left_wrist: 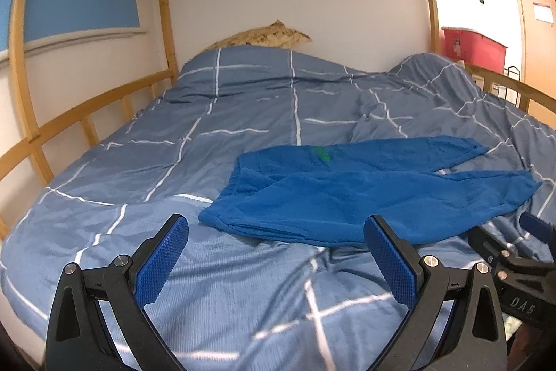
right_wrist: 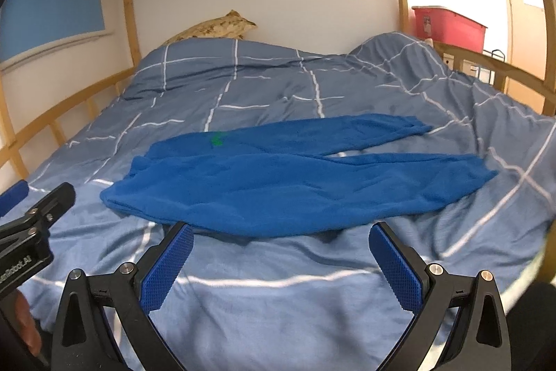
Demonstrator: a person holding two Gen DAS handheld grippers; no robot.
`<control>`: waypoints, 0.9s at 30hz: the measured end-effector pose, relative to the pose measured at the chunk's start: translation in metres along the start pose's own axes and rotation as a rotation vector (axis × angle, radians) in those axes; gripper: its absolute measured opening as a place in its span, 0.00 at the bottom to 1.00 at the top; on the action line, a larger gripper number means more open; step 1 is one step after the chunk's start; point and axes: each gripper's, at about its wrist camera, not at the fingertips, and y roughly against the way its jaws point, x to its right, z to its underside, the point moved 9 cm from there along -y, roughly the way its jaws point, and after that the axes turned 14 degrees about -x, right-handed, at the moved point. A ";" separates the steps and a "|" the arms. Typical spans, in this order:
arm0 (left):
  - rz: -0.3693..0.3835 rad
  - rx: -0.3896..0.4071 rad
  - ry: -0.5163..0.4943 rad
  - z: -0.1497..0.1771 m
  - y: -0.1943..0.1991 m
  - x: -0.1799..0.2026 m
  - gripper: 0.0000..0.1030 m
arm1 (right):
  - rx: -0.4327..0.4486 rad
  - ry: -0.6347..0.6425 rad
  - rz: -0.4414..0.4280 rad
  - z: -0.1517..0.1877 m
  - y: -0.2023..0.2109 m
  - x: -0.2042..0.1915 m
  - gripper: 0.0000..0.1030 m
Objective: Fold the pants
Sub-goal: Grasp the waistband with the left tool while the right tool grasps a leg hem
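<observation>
**Pants flat on duvet, both grippers spread and empty**

Left wrist view: the left gripper (left_wrist: 276, 246) has its blue-padded fingers (left_wrist: 163, 261) spread wide with nothing between them, above the blue checked duvet (left_wrist: 194, 113). The blue pants (left_wrist: 365, 193) lie flat on the duvet just ahead of the fingertips, waistband toward the left, the two legs running to the right and parting slightly at the cuffs. A small green mark (left_wrist: 323, 155) shows near the waist. The right gripper (left_wrist: 510, 252) enters at the lower right edge; from here its finger spacing cannot be told. A patterned pillow (left_wrist: 267, 35) sits at the far end against the white wall, and a red bin (left_wrist: 472, 47) stands beyond the wooden bed frame (left_wrist: 163, 23).

Right wrist view: the right gripper (right_wrist: 280, 249) is also spread wide and empty, its fingertips close to the pants' near edge (right_wrist: 278, 193). The left gripper (right_wrist: 38, 214) shows at the left edge, beside the waistband.
</observation>
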 end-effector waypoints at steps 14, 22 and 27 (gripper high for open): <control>0.044 -0.236 0.142 0.003 -0.113 -0.043 0.87 | -0.124 -0.130 -0.070 0.002 -0.083 -0.023 0.88; 0.187 -0.399 0.284 0.016 -0.162 -0.049 0.64 | -0.216 -0.276 -0.137 0.002 -0.115 -0.009 0.77; 0.183 -0.423 0.305 0.019 -0.170 -0.047 0.35 | -0.226 -0.312 -0.135 -0.001 -0.122 -0.003 0.62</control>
